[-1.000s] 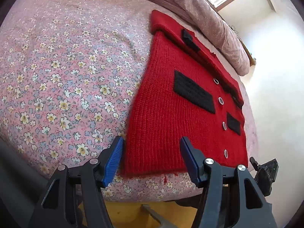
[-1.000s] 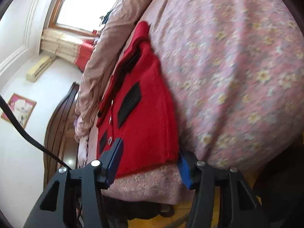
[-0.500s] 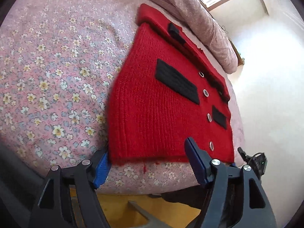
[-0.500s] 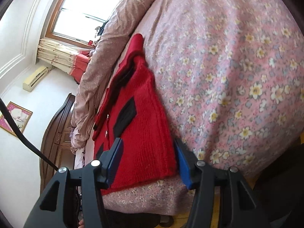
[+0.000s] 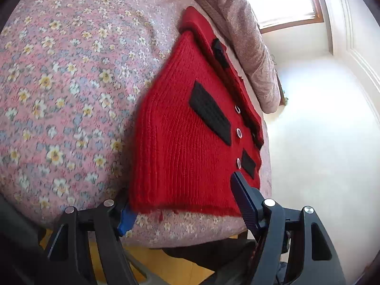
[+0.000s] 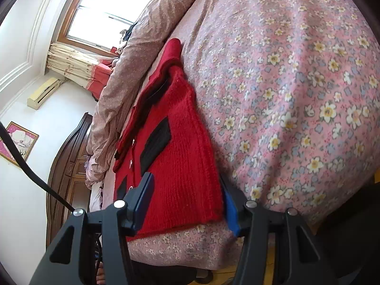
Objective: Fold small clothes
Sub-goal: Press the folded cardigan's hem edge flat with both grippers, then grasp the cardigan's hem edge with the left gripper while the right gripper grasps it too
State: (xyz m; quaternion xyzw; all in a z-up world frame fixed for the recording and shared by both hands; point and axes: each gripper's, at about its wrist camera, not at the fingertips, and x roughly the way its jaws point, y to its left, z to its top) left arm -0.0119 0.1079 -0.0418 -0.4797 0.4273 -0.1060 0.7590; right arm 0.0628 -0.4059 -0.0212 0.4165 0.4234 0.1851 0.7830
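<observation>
A red knit cardigan [image 5: 180, 142] with black pocket flaps and silver buttons lies flat, front up, on the floral bedspread [image 5: 59, 83], its hem at the near bed edge. My left gripper [image 5: 185, 207] is open and straddles the hem: one blue pad sits at the hem's left corner, partly tucked under it, and the other rests over the cloth near the button row. In the right wrist view the cardigan [image 6: 185, 166] shows its other hem corner between the pads of my right gripper [image 6: 186, 205], which is open, one finger above the knit and one beside its edge.
A rolled pinkish quilt [image 5: 237, 23] lies along the far side of the cardigan, also in the right wrist view [image 6: 133, 59]. The bed edge drops to a yellow floor [image 5: 166, 261]. A dark wooden wardrobe [image 6: 68, 166] and a black cable [image 6: 28, 173] are on the left.
My left gripper has rolled and its jaws have widened; its left pad has slid in at the hem's corner. The right gripper has edged a little closer over the hem.
</observation>
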